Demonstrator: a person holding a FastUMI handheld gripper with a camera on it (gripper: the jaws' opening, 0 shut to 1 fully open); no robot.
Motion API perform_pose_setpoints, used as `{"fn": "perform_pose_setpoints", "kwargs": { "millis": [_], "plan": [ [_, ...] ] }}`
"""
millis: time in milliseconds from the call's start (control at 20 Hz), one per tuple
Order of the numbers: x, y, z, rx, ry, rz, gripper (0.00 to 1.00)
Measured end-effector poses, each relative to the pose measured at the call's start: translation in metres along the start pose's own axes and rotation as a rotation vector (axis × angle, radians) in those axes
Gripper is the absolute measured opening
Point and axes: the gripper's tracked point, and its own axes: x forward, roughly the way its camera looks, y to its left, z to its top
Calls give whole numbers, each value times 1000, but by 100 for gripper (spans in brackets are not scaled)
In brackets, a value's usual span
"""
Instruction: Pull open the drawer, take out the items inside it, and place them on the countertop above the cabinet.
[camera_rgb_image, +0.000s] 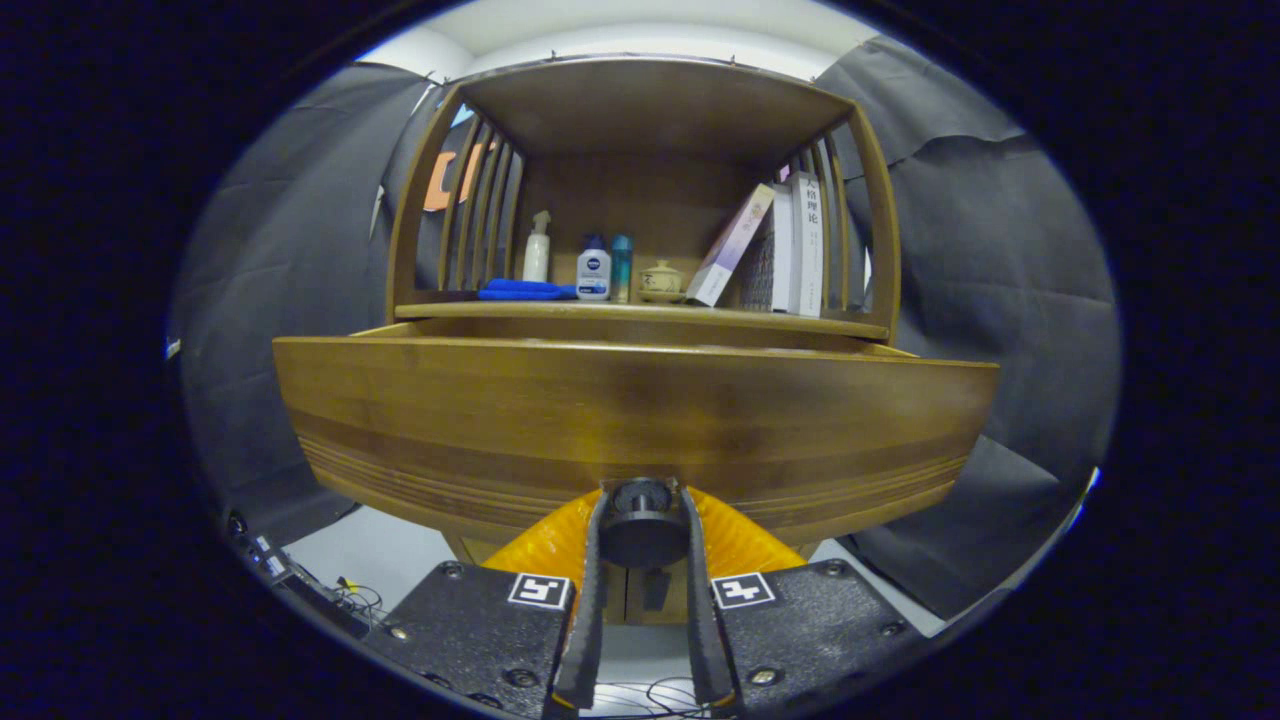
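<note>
The wooden drawer (630, 420) stands pulled out from the cabinet, its wide front panel close ahead of me. A round dark knob (642, 520) sits low on that front, and my gripper (642, 505) is shut on it, one finger pressing each side. The drawer's inside is hidden behind its front panel. Above it runs the countertop (640, 313), which carries a folded blue cloth (527, 290), a white spray bottle (537, 250), a white lotion bottle (593, 270), a teal bottle (621, 268), a small lidded pot (661, 281) and several books (775, 250).
A slatted wooden hutch (650, 100) roofs the countertop, with curved side rails left and right. Black cloth walls close in on both sides. Cables (350, 598) lie on the pale floor at the lower left.
</note>
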Motion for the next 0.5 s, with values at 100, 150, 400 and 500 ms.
{"fn": "perform_pose_setpoints", "kwargs": {
  "millis": [100, 150, 400, 500],
  "plan": [
    [-11, 3, -5, 6, 12, 7, 38],
    [-15, 5, -8, 15, 16, 10, 38],
    [-14, 5, -8, 41, 29, 15, 38],
    [-17, 5, -9, 46, 31, 21, 38]
  ]
}}
